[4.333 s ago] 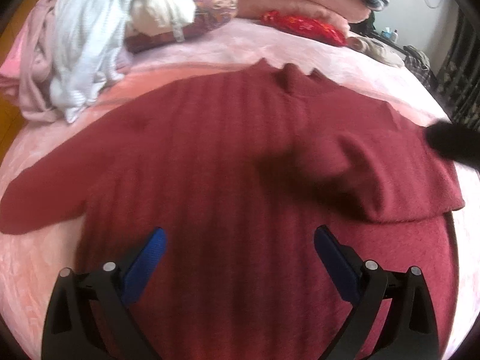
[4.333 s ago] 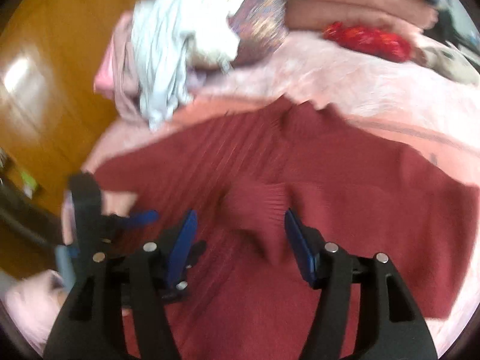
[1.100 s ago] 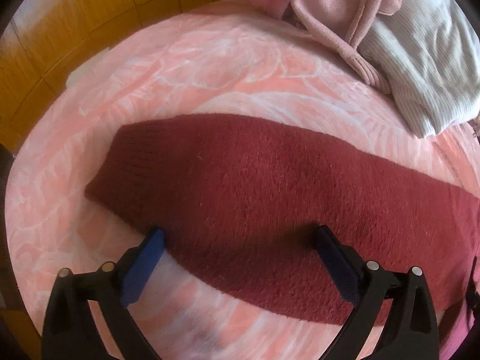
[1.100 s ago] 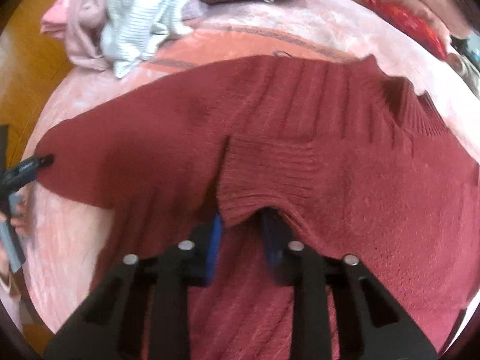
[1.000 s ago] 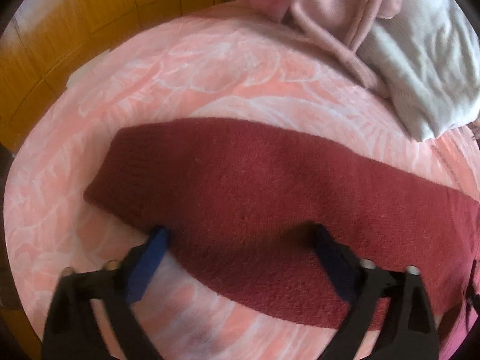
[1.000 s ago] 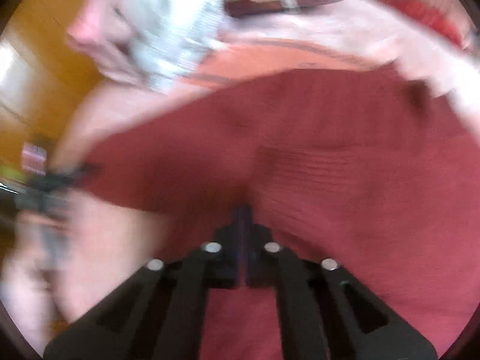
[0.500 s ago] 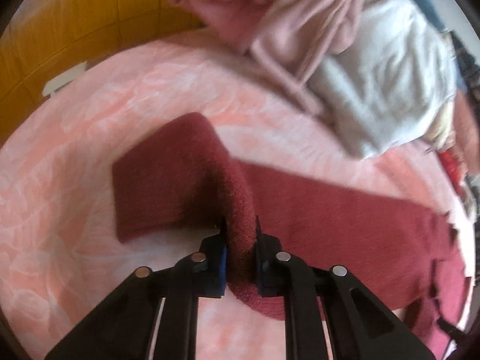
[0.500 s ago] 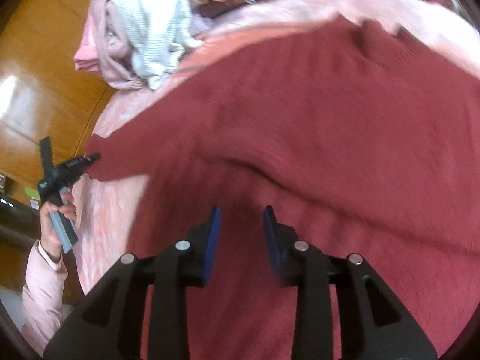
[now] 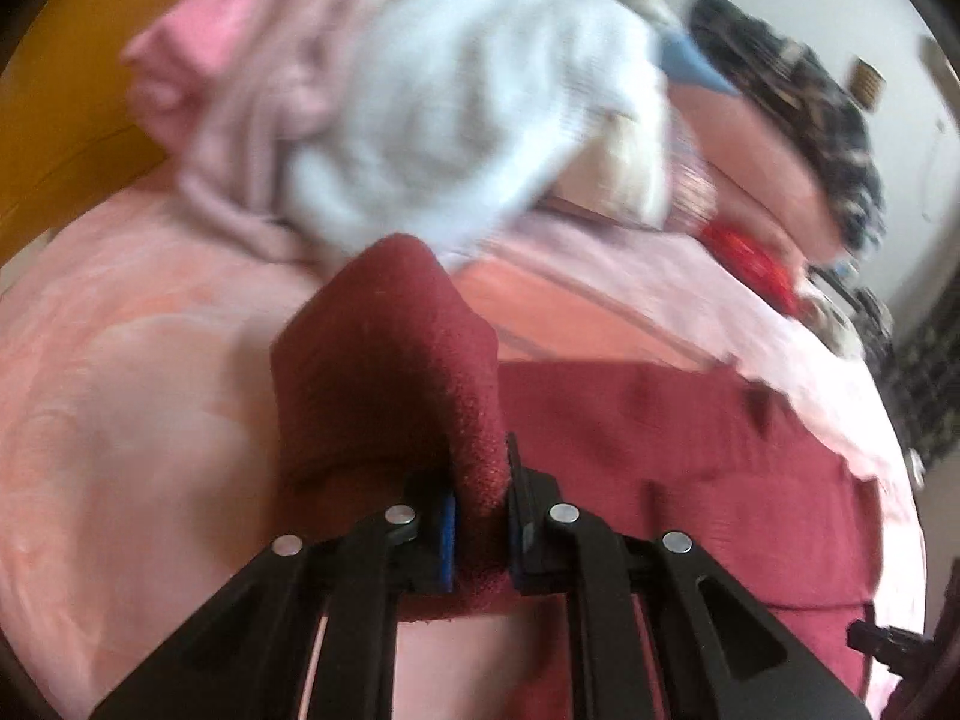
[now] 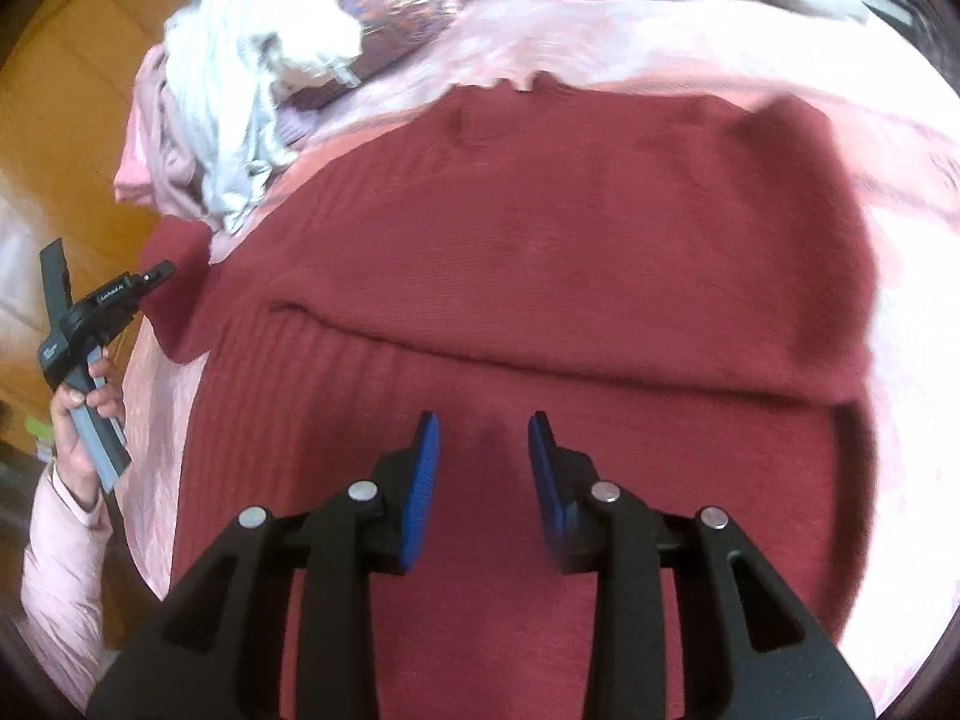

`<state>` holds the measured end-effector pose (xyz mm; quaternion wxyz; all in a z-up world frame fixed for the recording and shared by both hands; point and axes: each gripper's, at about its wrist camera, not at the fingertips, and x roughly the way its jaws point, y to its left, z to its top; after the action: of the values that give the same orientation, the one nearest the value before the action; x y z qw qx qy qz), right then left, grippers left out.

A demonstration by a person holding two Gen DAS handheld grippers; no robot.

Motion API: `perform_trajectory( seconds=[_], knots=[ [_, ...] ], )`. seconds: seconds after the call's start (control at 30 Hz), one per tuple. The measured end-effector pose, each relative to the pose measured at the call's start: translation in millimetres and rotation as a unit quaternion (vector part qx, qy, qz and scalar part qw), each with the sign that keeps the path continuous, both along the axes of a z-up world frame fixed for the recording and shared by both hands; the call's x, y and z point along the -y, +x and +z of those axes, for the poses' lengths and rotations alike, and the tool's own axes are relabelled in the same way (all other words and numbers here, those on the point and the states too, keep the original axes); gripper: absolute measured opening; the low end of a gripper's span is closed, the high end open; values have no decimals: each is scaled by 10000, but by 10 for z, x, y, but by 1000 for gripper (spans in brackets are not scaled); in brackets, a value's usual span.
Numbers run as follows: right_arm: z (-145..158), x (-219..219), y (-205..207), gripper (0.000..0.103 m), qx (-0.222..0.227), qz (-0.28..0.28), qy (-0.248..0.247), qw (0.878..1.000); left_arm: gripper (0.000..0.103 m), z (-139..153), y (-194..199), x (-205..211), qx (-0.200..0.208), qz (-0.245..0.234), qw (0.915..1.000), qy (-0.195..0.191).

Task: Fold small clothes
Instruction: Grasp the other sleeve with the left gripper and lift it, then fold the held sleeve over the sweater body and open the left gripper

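- Dark red knitted sweater (image 10: 540, 252), ribbed texture, spread flat across pink bedding, collar at far edge.
- One sleeve folded inward across chest; its lower edge forms a long horizontal ridge over the body panel.
- Other sleeve (image 9: 384, 360) lifted off the surface, bunched into a peaked fold, cuff end hanging down toward the bedding.
- Raised sleeve pinched at its lower fold, fabric doubled there.
- Hem region lies nearest the right wrist camera, smooth, vertical ribs visible.
- Outline slightly blurred in both views.
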<state>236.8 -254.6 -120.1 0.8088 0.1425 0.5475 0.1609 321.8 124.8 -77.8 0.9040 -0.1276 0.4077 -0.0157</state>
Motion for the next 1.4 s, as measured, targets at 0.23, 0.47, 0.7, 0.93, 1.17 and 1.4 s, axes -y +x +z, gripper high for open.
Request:
perform_trajectory(
  seconds=[0.23, 0.47, 0.7, 0.93, 1.17, 1.4],
  knots=[
    [-65, 385, -119, 32, -3, -139, 111, 9998, 12, -24, -37, 1202, -21, -839, 9965, -66],
    [-138, 625, -238, 35, 112, -201, 283, 9993, 12, -224, -143, 2070, -131, -1323, 9909, 200],
    [-320, 669, -211, 34, -135, -272, 263, 9992, 22, -618, -64, 2193, -612, -1371, 9880, 362],
    [-185, 380, -83, 38, -106, -186, -304, 9993, 70, -209, -330, 1761, -418, -1553, 9853, 569],
    [160, -405, 288, 38, 32, 295, -271, 9992, 62, -139, -148, 663, -600, -340, 9904, 1197],
    [349, -1477, 638, 40, 11, 969, 71, 9953, 57, -483, 44, 471, -1105, -363, 9838, 1361]
  ],
)
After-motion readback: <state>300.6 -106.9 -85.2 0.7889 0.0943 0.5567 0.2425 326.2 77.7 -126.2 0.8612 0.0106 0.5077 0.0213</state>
